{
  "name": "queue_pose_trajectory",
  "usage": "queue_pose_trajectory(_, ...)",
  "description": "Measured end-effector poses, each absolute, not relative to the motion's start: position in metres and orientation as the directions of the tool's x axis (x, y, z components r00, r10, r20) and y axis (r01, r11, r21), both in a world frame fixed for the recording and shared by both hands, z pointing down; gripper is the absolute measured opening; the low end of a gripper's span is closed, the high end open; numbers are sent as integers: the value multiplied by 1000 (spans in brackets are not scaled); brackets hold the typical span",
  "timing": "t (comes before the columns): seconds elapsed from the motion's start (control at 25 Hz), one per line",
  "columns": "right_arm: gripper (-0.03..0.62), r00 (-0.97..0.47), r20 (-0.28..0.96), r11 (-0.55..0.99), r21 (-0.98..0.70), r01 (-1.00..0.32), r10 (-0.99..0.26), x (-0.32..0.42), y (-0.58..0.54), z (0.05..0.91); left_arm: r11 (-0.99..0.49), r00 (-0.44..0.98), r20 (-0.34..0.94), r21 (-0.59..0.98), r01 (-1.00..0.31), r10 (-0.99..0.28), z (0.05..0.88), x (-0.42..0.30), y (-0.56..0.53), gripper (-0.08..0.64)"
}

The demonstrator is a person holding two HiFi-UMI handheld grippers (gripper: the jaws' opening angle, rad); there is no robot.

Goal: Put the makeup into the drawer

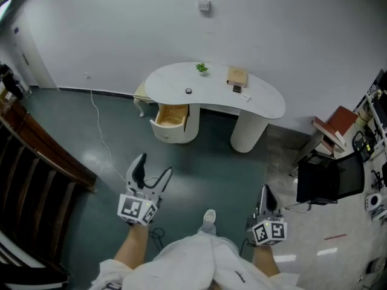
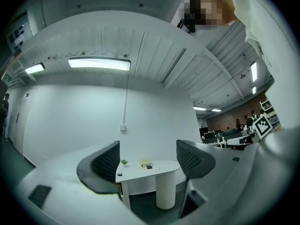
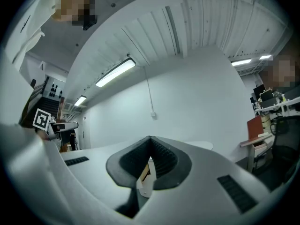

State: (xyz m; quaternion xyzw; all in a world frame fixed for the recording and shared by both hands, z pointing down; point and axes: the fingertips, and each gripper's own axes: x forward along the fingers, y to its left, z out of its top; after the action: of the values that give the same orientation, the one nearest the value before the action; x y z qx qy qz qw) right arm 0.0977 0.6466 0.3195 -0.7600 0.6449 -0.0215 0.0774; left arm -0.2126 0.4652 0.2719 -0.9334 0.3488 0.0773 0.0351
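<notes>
A white kidney-shaped table [image 1: 266,104] stands by the far wall, some way ahead of me. Its wooden drawer [image 1: 170,116] hangs open under the left end. On top lie a small dark round item [image 1: 188,91], a tan box [image 1: 237,75], a small dark item [image 1: 236,89] and a flat white piece [image 1: 245,97]. My left gripper [image 1: 155,165] is open and empty at lower left; in the left gripper view the left gripper [image 2: 147,159] frames the table [image 2: 157,167]. My right gripper [image 1: 265,190] is shut and empty; in its own view the right gripper [image 3: 150,146] shows its tips touching.
A small potted plant [image 1: 202,68] sits at the table's back edge. A dark wooden railing [image 1: 36,162] runs along the left. A black chair [image 1: 329,177] and a cluttered shelf [image 1: 338,122] stand at the right. A white cable [image 1: 101,128] trails on the floor. My shoe [image 1: 209,216] shows below.
</notes>
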Motion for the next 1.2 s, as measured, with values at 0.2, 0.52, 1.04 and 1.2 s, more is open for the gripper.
queue_pose_trajectory(0.2, 17, 159, -73, -147, -149, -978, -985, 136, 599, 318, -764, 756, -163, -15, -645, -634, 269, -170, 422, 364)
queue_pose_trajectory(0.52, 17, 85, -92, -71, -152, -986, -992, 182, 513, 306, -751, 742, -187, -27, -659, -644, 249, -112, 355, 364)
queue_pose_trajectory(1.04, 17, 19, -84, -5, -164, -986, -996, 230, 449, 311, -745, 736, -158, 2, -667, -659, 260, -49, 309, 364)
queue_pose_trajectory(1.2, 17, 12, -69, 0, -179, -984, -998, 232, 429, 318, -743, 735, -136, 8, -670, -664, 266, -44, 289, 363)
